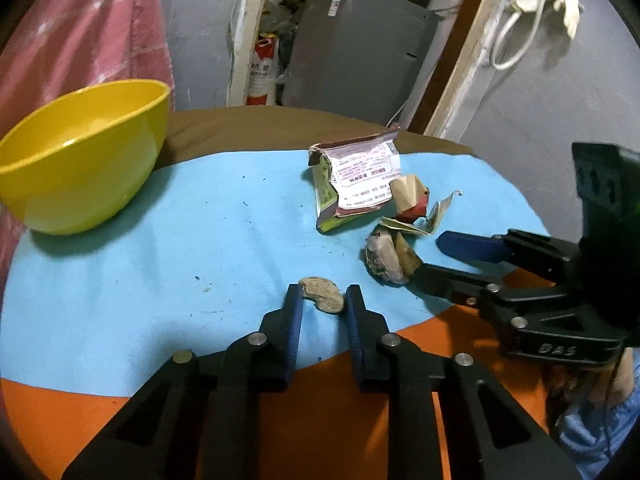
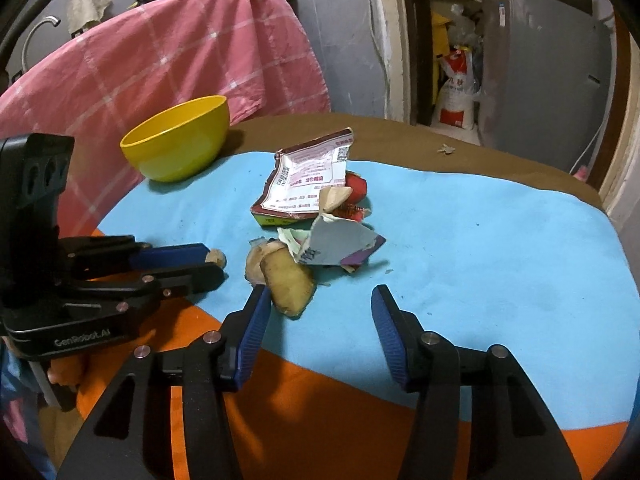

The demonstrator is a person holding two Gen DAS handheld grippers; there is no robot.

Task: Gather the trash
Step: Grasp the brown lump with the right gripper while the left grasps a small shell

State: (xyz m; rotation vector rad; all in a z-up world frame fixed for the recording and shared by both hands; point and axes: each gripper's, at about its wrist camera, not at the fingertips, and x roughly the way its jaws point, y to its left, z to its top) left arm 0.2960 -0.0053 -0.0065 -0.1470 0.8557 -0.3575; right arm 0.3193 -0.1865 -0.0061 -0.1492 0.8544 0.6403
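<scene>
While a small brown scrap (image 1: pixel 322 294) is flanked by the narrowed left gripper (image 1: pixel 320 300), firm contact cannot be told. A potato peel (image 2: pixel 290 280) is touched by one pad of the half-spread right gripper (image 2: pixel 320 300), ungrasped. Crumpled wrappers (image 2: pixel 308 184) are piled mid-cloth, with a yellow bowl (image 1: pixel 80 152) set far left.

Yellow bowl (image 1: pixel 80 156), sky-blue and orange mat (image 1: pixel 180 248), brown tabletop (image 1: pixel 248 126), pink checked cloth (image 2: pixel 168 56), tan, perhaps mottled, scrap (image 1: pixel 322 294)
</scene>
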